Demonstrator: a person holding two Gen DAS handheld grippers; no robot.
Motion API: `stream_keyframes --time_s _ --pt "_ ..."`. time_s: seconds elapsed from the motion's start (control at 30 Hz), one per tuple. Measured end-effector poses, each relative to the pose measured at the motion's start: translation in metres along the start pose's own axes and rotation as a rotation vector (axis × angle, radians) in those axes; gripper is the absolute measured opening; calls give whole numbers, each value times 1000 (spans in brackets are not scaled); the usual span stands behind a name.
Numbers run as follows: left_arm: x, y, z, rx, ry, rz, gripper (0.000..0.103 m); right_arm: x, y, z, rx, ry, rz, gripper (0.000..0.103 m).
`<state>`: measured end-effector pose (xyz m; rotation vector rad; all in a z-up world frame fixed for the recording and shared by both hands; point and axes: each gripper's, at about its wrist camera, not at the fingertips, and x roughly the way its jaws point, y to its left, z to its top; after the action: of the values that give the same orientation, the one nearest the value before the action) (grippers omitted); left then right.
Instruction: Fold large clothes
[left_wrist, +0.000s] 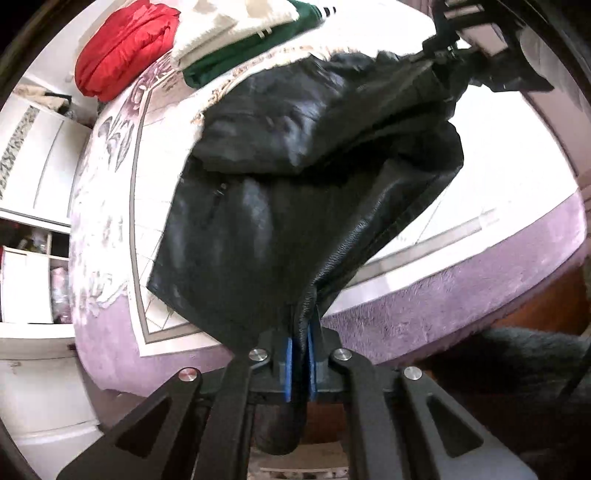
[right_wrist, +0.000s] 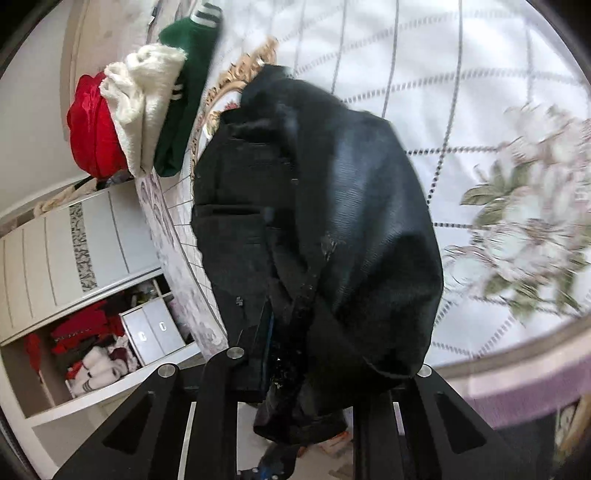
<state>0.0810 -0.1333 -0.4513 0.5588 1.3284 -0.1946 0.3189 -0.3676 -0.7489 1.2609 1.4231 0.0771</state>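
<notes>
Left gripper (left_wrist: 300, 350) clamped on black leather jacket (left_wrist: 295, 177) hem; right gripper (right_wrist: 291, 354) pinches another edge, pads buried in fabric. Jacket hangs between them over the floral bed (left_wrist: 110, 206), beside folded clothes (left_wrist: 207, 40).

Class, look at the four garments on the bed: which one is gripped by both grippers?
The black leather jacket: the left gripper and the right gripper both clamp it, unlike the stacked red, white and green garments behind it.

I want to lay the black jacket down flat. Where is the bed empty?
The bare part is the white quilted bedspread between the black jacket and the flower print. The far corner is crowded: red garment, cream knit and green garment are piled there.
</notes>
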Motion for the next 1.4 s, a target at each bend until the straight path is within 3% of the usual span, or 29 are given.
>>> stream_keyframes --time_s 0.17,0.43,0.6,0.73,0.77,0.8,0.87,0.93,0.97,1.0,1.03,1.07,1.1,1.17,1.27,1.33,1.4 --pt "13 55 24 -77 -18 -27 3 11 69 17 -55 23 -63 20" --pt "59 159 37 -254 -13 -60 3 111 203 38 -172 72 -234 20" --pt "125 218 37 -386 51 -149 3 184 237 48 -171 63 -310 21" --pt "186 244 36 -449 118 -189 5 254 246 62 -229 122 -351 24" --pt "201 251 34 -478 137 -216 7 267 246 66 -237 147 -333 32" --pt "208 258 31 -507 154 -255 9 275 247 69 -244 173 -296 46" --pt "207 266 25 -542 153 -322 11 282 252 69 -270 216 -220 64" --pt "196 274 17 -571 138 -384 12 270 257 61 -317 246 -128 72" --pt "191 277 12 -588 134 -410 18 258 257 55 -330 253 -96 76" --pt "185 281 6 -610 135 -431 30 245 256 51 -335 238 -78 77" --pt "180 286 1 -630 128 -441 38 234 253 47 -334 215 -74 77" --pt "177 289 -3 -649 124 -443 62 223 249 44 -325 188 -73 77" --pt "174 293 -6 -662 120 -439 73 212 242 41 -306 157 -81 77" --pt "170 297 -6 -670 104 -425 73 204 231 36 -282 111 -98 75" --pt "178 302 4 -644 99 -406 73 234 222 38 -280 112 -150 26" --pt "184 299 12 -640 89 -390 73 261 226 44 -317 87 -161 25" --pt "198 297 20 -632 92 -363 73 295 228 54 -367 80 -247 25"
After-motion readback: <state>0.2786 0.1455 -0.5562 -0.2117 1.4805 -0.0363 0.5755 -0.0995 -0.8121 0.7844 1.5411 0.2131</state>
